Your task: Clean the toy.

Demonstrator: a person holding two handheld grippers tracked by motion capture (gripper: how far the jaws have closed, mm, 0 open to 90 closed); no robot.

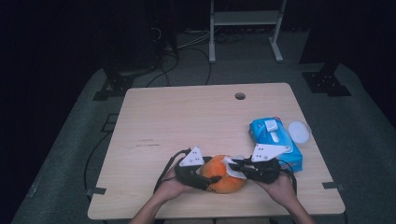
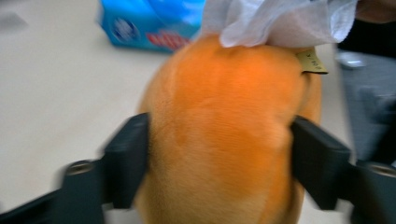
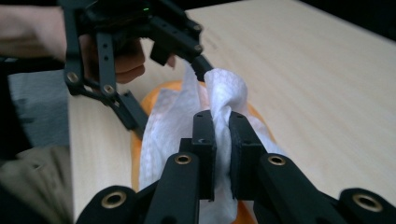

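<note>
On the right side of the pale wooden table (image 1: pixel 187 116) lies a blue pack of wet wipes (image 1: pixel 273 140), its white flap lid up, and just beyond its far right corner sits a round white lid (image 1: pixel 299 131) near the table's edge. A round cable hole (image 1: pixel 240 96) marks the far middle of the tabletop. The pack lies just right of the right hand, close behind the work but not in its way; nothing else crowds the near edge.

The orange plush toy (image 1: pixel 224 179) rests at the near middle of the table, between the two hands. It is rounded, fuzzy and bright orange, with a small tan tag (image 2: pixel 312 61) sticking out on its far side. The printing on that tag is too blurred to read, and so is the red and white printing on the wipe pack.

The left gripper (image 2: pixel 219 154) has its two black jaws on either side of the toy, pressing into the fur from left and right. The right gripper (image 3: pixel 222 135) is clamped tight on a bunched white wipe (image 3: pixel 187 126), which drapes over the top of the toy and touches it.
</note>
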